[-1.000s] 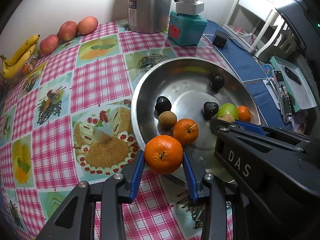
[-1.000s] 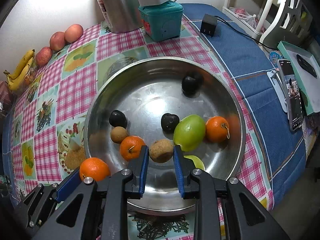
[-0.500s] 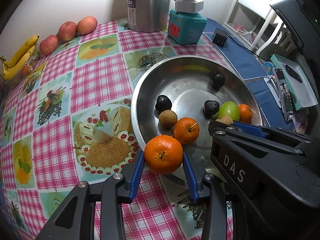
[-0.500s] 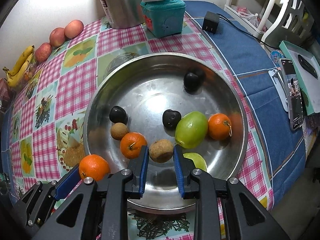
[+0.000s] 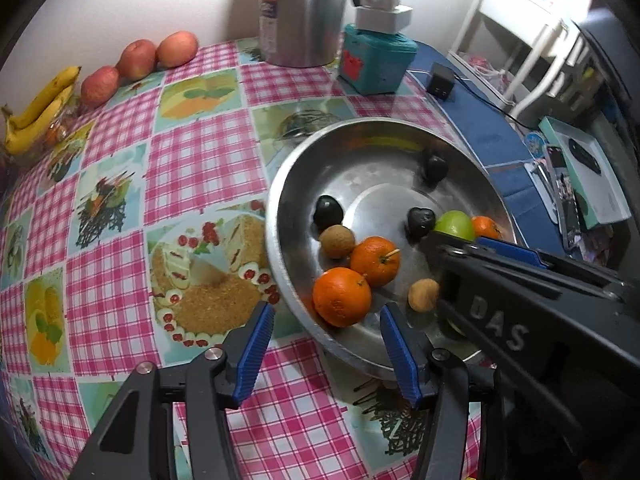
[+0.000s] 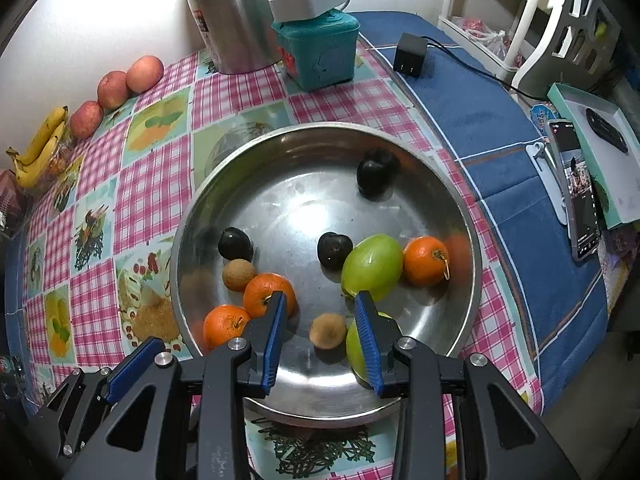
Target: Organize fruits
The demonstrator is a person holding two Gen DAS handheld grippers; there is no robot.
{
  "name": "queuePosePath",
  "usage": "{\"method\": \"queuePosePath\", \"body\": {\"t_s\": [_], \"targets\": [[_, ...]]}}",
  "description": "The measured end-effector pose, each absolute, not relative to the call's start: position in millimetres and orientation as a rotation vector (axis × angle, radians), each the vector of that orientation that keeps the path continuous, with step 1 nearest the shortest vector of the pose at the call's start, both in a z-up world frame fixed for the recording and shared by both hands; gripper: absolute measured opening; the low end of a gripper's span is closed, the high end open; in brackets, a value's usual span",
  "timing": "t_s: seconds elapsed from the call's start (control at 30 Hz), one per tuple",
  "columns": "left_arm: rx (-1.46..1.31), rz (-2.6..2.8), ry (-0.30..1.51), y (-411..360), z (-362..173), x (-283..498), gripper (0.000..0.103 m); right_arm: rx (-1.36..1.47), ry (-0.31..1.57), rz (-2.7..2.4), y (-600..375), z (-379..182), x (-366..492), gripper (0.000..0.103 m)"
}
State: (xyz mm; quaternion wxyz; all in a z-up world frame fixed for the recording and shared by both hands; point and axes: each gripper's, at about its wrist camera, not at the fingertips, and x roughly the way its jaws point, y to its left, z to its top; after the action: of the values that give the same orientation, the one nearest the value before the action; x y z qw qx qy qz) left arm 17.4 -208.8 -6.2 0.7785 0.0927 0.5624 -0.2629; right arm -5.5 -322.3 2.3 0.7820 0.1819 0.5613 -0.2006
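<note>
Orange (image 5: 341,297) dropped into steel bowl (image 5: 288,184), left gripper (image 5: 326,342) just spread apart, right gripper (image 6: 322,330) just parted off brown fruit (image 6: 328,330)

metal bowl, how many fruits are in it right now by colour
In the metal bowl:
orange: 3
green: 2
dark, near black: 3
small brown: 2
total: 10
</note>
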Motion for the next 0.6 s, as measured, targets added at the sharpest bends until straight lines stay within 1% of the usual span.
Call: {"method": "queuePosePath", "body": {"t_s": [0.17,0.33,0.6], "targets": [[0.166,-0.484,1.247,-191.4,-9.4,29.7,0.061,0.396,1.213,-0.435,-323.0,1.6,-5.6,0.036],[0.071,-0.390,1.282,-164.1,-12.0,45.0,0.061,0.397,1.219,-0.436,-322.9,0.4,-5.8,0.036],[0.012,-0.274,1.277,-129.0,-7.0,60.1,0.061,0.351,1.214,-0.401,-310.3,4.7,-0.6,0.036]]}}
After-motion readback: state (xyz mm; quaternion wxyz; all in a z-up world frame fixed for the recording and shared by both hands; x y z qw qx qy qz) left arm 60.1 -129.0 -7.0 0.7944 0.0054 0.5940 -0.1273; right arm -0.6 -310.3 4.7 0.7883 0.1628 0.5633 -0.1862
